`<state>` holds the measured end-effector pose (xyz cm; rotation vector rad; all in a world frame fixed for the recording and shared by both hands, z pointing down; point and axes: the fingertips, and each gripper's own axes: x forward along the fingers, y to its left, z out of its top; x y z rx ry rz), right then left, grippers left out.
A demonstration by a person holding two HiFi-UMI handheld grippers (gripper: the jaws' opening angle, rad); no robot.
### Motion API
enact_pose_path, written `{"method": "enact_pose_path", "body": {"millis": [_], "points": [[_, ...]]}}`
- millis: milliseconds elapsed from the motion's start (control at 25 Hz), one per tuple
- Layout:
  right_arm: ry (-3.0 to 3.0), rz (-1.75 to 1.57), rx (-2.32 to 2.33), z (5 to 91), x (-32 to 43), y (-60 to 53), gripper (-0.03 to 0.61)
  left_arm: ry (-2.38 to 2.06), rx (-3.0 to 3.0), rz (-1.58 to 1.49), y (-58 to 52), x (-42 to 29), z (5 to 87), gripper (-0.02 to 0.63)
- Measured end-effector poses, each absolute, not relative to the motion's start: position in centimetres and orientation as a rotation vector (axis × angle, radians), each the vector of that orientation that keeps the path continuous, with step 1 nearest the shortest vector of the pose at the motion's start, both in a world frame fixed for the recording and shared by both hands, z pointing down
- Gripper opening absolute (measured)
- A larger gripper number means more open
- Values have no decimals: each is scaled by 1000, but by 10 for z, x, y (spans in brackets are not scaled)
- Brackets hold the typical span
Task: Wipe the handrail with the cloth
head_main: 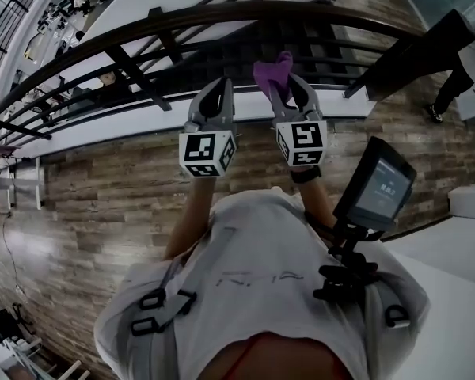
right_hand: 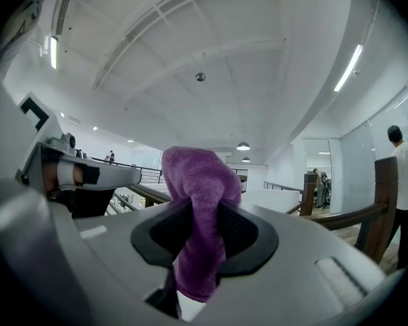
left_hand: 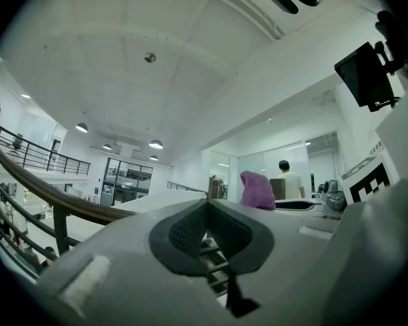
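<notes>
Evidently soft and limp, the cloth [right_hand: 198,182] sits pinched mid-fold in the right gripper [right_hand: 194,240]; left gripper [left_hand: 205,235] closes on nothing.

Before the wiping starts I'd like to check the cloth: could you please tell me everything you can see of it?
The cloth is purple, soft and fuzzy like terry, bunched into a lump. The right gripper is shut on its middle; a rounded wad stands up past the jaws and a tail runs back between them. It looks clear of the handrail.
</notes>
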<state>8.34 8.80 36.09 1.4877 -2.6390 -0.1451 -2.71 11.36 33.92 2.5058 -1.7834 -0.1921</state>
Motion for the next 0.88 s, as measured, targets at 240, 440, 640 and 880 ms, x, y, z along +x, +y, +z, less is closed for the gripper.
{"method": "enact_pose_path", "body": {"millis": [240,440,640,880], "points": [[-2610,-133,1520,362,85,94,110,-1748,2524,-177,118,-27,340,0],[-2597,-116,1537,366,85,99,110,-1718,2540,-153,123,-26,344,0],[-2585,-108,1547,370,85,101,110,-1693,2553,-137,126,-26,348,0],[-2569,-78,1520,381,64,113,110,-1690,2530,-122,141,-47,356,0]]}}
